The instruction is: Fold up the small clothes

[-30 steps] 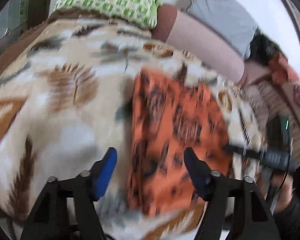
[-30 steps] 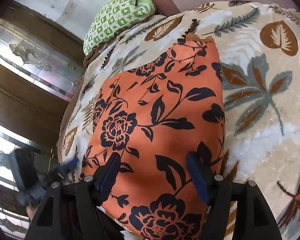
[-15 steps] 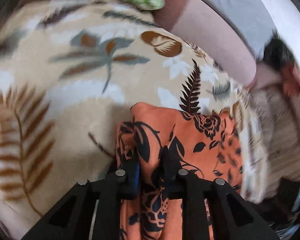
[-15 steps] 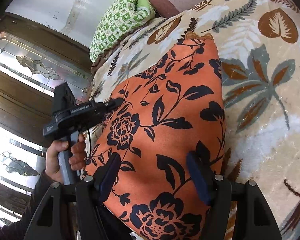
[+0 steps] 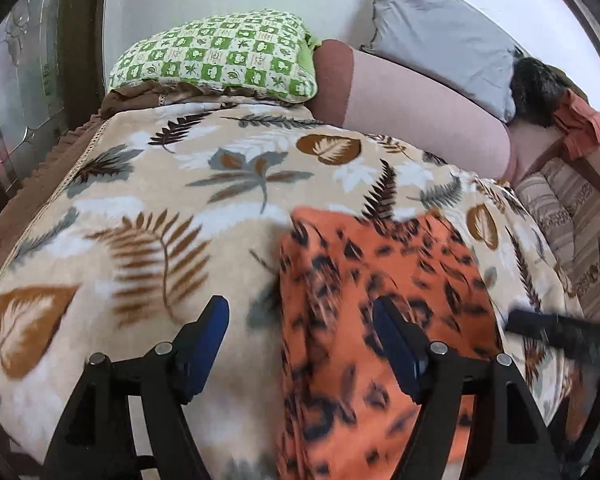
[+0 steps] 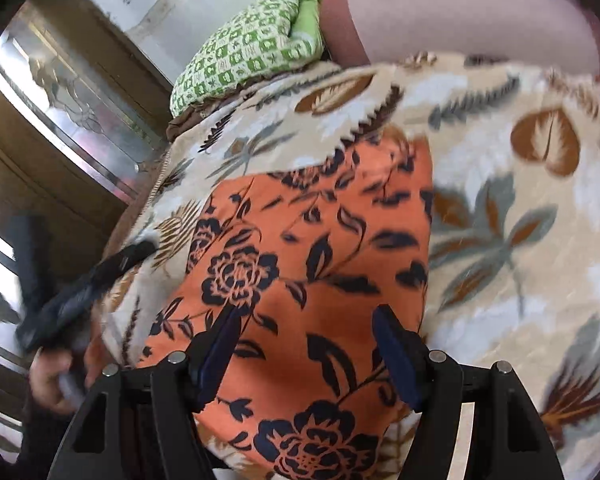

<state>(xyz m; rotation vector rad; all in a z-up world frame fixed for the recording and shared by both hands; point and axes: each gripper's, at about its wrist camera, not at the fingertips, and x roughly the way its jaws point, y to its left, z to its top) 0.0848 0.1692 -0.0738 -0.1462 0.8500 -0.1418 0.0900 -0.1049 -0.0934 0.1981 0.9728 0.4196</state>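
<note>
Left gripper (image 5: 300, 344), jaws opening again, has let go of the orange floral garment (image 6: 312, 280) (fold laid); right gripper (image 6: 306, 350) gapes empty.

leaf-print blanket (image 5: 148, 208) | green checked pillow (image 5: 220, 60) — behind it | grey pillow (image 5: 440, 36)

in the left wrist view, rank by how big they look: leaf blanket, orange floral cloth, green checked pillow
1. leaf blanket
2. orange floral cloth, though it lies nearest the camera
3. green checked pillow, farthest away
</note>
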